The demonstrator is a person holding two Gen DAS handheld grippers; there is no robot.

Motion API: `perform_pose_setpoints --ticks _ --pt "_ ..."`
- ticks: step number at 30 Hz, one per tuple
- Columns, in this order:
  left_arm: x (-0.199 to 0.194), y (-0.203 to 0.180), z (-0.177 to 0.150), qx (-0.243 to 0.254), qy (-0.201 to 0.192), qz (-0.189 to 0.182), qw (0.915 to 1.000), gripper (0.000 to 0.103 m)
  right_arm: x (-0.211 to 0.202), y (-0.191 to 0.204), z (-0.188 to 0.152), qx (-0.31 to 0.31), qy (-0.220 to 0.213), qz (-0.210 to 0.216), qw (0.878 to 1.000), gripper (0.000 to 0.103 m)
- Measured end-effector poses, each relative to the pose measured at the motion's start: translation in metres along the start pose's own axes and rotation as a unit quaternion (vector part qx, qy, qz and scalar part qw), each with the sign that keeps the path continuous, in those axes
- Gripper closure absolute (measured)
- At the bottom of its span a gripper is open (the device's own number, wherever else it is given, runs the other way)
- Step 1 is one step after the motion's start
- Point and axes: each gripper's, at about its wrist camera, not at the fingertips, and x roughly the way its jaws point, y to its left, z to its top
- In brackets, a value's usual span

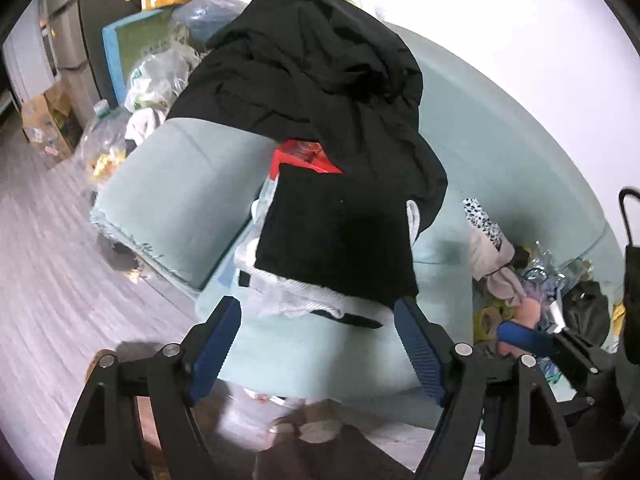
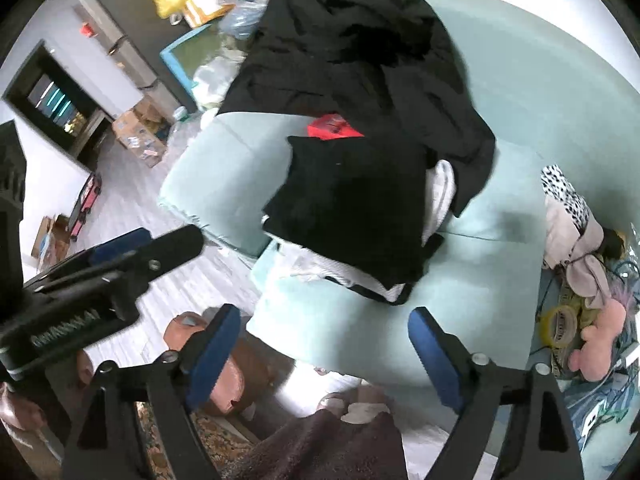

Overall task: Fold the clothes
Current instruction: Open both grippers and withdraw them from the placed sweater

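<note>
Nearest the lens, the left gripper [image 1: 318, 312] is hanging with its blue pads spread wide and nothing between them, and the right gripper [image 2: 324, 320] is likewise standing splayed and empty above the seat edge. Beneath both, a pale green sofa [image 1: 500, 168] is filling most of the view, its armrest [image 1: 168, 192] running toward a grey plank floor [image 1: 48, 240]. A large crumpled black garment [image 1: 312, 64] is lying draped over the armrest and backrest. Just below it, a folded black garment [image 1: 340, 236] is sitting on top of a stack of white folded clothes [image 1: 312, 300] on the seat cushion. A red box [image 1: 304, 158] is peeking out behind the stack. Cardboard boxes [image 2: 136, 132] and plastic bags [image 1: 160, 76] are cluttering the floor beyond.
</note>
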Motion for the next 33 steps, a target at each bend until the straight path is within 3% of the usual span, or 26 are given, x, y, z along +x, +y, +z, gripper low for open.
perform_pose_setpoints --ticks 1,10,18,27,33 --pt "-0.001 0.000 -0.002 0.002 0.000 0.006 1.0000 0.021 -0.001 0.003 -0.002 -0.004 -0.004 -0.004 1.000 0.000" --pt "-0.017 0.008 -0.016 0.009 -0.047 0.016 0.9987 0.018 -0.022 0.006 -0.025 0.016 -0.053 -0.007 0.998 0.000" --pt "-0.015 0.005 -0.032 0.025 -0.080 0.026 0.9961 0.015 -0.028 -0.003 -0.041 0.026 -0.133 -0.007 0.991 0.000" --pt "0.013 0.006 -0.043 0.014 -0.061 0.012 0.9979 0.015 0.005 -0.022 -0.050 0.036 -0.116 -0.039 0.992 0.000" --pt "0.013 0.015 -0.037 -0.011 -0.076 -0.002 0.9971 0.015 0.012 -0.027 -0.048 0.038 -0.111 -0.041 0.992 0.000"
